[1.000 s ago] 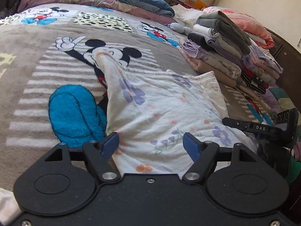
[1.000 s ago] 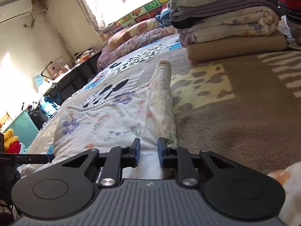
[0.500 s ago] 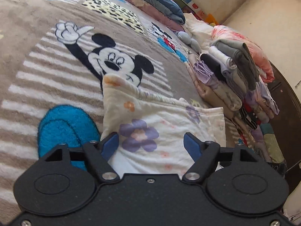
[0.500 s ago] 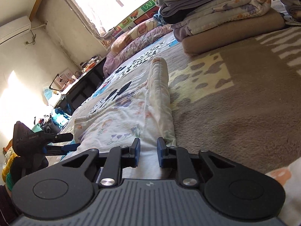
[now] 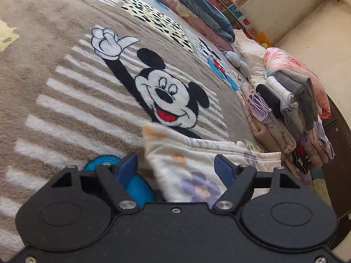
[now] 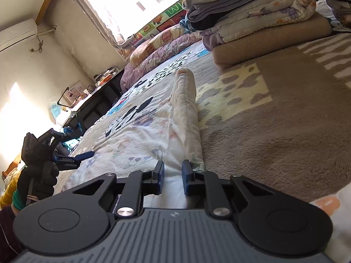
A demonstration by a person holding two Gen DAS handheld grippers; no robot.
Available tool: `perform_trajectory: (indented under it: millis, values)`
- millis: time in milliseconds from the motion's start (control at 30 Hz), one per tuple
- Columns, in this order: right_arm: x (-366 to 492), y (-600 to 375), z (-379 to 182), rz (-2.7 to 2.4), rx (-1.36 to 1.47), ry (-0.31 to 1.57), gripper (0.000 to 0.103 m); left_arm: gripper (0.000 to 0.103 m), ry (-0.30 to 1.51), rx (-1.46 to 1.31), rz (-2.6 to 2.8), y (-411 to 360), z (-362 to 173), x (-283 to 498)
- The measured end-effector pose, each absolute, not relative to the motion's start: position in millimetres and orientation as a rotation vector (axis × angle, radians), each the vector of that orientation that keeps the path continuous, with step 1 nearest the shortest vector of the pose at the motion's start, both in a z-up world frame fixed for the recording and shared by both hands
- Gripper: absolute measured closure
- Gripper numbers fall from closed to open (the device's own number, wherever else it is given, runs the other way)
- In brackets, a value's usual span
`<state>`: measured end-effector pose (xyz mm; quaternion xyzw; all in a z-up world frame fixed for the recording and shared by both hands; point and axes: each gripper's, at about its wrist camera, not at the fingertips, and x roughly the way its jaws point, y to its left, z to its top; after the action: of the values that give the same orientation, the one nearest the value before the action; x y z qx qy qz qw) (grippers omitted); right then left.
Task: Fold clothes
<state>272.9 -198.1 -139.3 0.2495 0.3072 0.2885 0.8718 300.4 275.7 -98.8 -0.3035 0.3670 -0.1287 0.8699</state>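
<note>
A white floral garment [image 5: 193,160] lies spread on the cartoon-mouse blanket [image 5: 87,92]. My left gripper [image 5: 175,167] is open, its blue pads standing wide apart on either side of the garment's near corner without pinching it. In the right wrist view the same garment [image 6: 140,138] stretches away, with a rolled edge [image 6: 186,100] running toward the folded stack. My right gripper [image 6: 173,175] is narrowed on the garment's near edge, with white cloth filling the small gap. The left gripper [image 6: 72,157], held by a gloved hand [image 6: 37,175], hovers over the garment's left side.
A tall stack of folded clothes [image 5: 291,109] stands on the right side of the bed, seen close in the right wrist view [image 6: 263,17]. Pillows and rolled bedding [image 5: 201,11] line the far end. A dark desk [image 6: 94,100] stands beside the bed under the window.
The left gripper has moved across the garment toward its corner and tilted, staying open. In the right wrist view it has risen. The right gripper keeps the same narrow grip and has tilted slightly.
</note>
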Motion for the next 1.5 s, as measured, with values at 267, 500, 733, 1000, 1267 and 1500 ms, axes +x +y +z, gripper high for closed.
perform_trajectory:
  millis: [267, 500, 733, 1000, 1267, 1500]
  values:
    - [273.3, -198.8, -140.1, 0.605, 0.529, 0.642, 0.086, 0.026, 0.724, -0.495, -0.211, 265.2, -85.0, 294.7]
    - [274.1, -199.5, -140.6, 0.606, 0.533, 0.642, 0.086, 0.075, 0.735, -0.414, -0.181, 252.0, -97.2, 300.4]
    - [273.4, -200.1, -140.5, 0.608, 0.537, 0.643, 0.086, 0.085, 0.56, -0.442, -0.535, 245.3, -74.9, 279.2]
    - [273.1, -200.5, -140.2, 0.609, 0.538, 0.642, 0.085, 0.063, 0.695, -0.301, -0.177, 254.9, -87.0, 292.4]
    - [277.9, -199.8, -136.0, 0.614, 0.542, 0.666, 0.084, 0.061, 0.626, -0.242, -0.395, 242.6, -55.3, 274.5]
    - [299.8, -190.7, -115.1, 0.61, 0.497, 0.786, 0.081, 0.056, 0.762, -0.16, -0.348, 219.3, -84.6, 290.1]
